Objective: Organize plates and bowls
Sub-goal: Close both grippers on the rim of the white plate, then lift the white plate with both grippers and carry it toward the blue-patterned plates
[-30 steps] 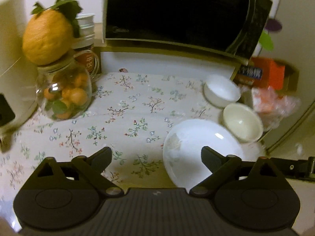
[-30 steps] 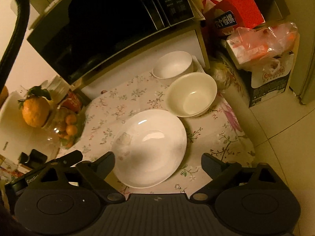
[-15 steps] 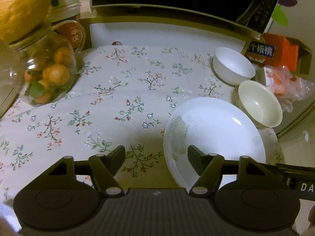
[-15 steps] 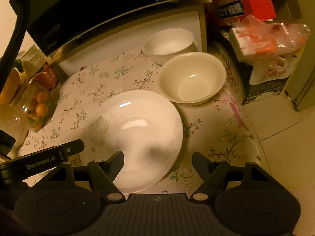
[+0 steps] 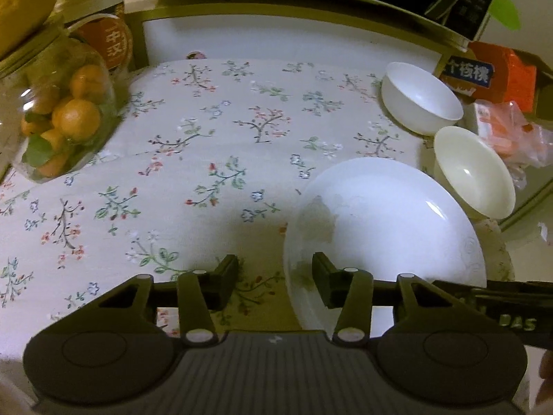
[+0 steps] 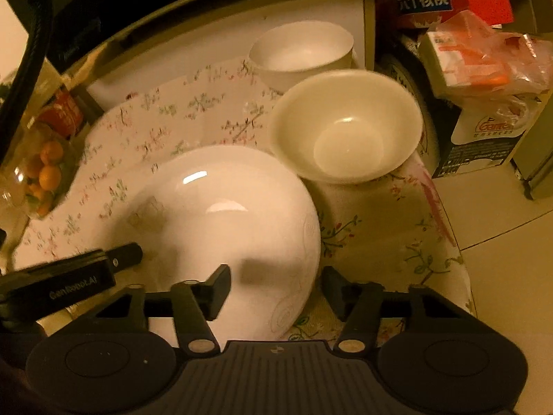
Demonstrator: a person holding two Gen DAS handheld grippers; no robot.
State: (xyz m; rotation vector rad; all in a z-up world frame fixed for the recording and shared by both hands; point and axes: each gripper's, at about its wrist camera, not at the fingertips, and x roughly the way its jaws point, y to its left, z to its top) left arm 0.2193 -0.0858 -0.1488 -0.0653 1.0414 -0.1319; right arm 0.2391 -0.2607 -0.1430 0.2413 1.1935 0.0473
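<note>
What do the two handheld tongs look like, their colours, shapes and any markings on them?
Both are matt black plastic. The left tongs have a ribbed grey-black base, two round domed housings, linkage arms with pale rivets, and blocky rectangular fingers. The right tongs are built the same way. In the right wrist view, the left tool's black bar carries pale lettering, seemingly "GenRobot.AI". No cables or sleeves show clearly.

A glossy, smooth ceramic finish with bright highlights is shown by the white plate (image 5: 390, 221), and the same glaze is seen on the cream bowl (image 5: 473, 169) just beside it and on the white bowl (image 5: 420, 102) beyond that. The plate is borne by a matt printed floral cloth (image 5: 207, 145), slightly creased. Matt black plastic is presented by the left gripper (image 5: 274, 285) and the right gripper (image 6: 274, 290), while clear glass is seen in the jar (image 5: 58, 114) well to the left of the plate.
</note>
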